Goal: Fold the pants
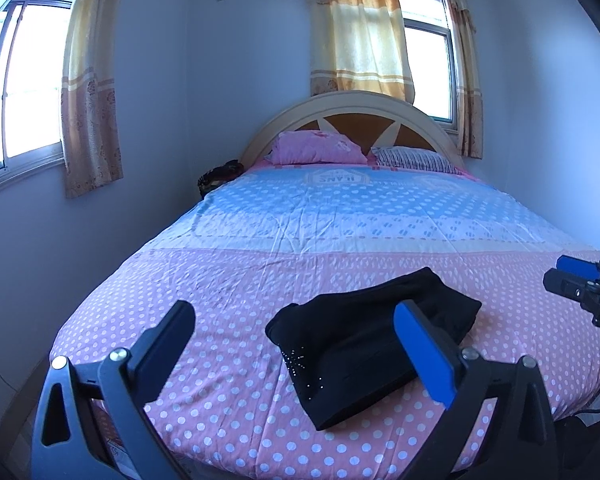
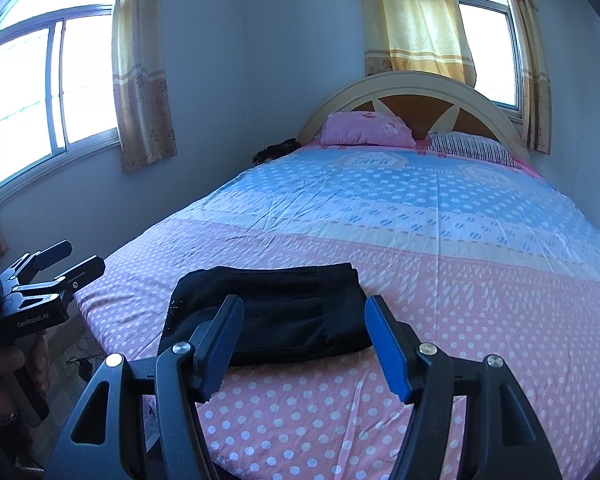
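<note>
Black pants [image 1: 364, 344] lie folded into a compact rectangle on the pink dotted bedsheet [image 1: 228, 292], near the foot of the bed. Small sparkly studs show on their near left corner. In the right wrist view the pants [image 2: 276, 312] sit just ahead of my fingers. My left gripper [image 1: 296, 344] is open, held above the bed's near edge, its blue right pad in front of the pants. My right gripper [image 2: 304, 336] is open too, hovering short of the pants and touching nothing. Each gripper shows in the other's view: the right gripper [image 1: 572, 284], the left gripper [image 2: 72, 260].
The bed [image 2: 420, 216] fills the room ahead, with a pink pillow [image 1: 316, 148] and a striped pillow [image 1: 416, 158] by the arched headboard [image 1: 348, 104]. Curtained windows stand left and behind. A dark bundle [image 1: 220, 174] lies beside the bed's far left. A hand [image 2: 4, 364] holds the left gripper.
</note>
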Demonstrator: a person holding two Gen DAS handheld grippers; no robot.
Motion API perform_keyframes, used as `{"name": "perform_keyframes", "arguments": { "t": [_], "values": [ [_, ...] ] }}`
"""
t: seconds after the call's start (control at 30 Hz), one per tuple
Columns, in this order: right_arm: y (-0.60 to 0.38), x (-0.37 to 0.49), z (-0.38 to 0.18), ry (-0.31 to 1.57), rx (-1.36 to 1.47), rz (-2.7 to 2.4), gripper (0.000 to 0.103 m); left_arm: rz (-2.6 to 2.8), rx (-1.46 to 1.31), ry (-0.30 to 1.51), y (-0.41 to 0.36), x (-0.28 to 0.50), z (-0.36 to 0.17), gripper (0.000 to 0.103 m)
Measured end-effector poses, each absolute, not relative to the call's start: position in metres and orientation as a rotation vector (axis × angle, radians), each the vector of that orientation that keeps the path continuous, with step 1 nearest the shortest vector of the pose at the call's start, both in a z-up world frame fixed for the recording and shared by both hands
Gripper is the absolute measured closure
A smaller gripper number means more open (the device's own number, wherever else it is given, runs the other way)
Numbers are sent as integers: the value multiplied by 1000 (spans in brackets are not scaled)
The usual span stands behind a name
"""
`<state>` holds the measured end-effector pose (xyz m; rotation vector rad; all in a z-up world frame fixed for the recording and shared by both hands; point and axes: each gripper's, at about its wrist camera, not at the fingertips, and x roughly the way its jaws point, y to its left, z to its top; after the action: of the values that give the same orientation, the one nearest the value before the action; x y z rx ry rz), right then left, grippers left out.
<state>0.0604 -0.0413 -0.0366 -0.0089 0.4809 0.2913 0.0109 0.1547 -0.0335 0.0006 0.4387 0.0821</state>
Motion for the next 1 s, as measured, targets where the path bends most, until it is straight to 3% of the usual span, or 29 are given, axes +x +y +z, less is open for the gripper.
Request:
{"name": "perform_keyframes", "arguments": {
  "t": [1.0],
  "values": [
    [-39, 57, -42, 473, -7, 289, 38, 84, 3, 449, 151, 10, -35, 0]
  ]
}}
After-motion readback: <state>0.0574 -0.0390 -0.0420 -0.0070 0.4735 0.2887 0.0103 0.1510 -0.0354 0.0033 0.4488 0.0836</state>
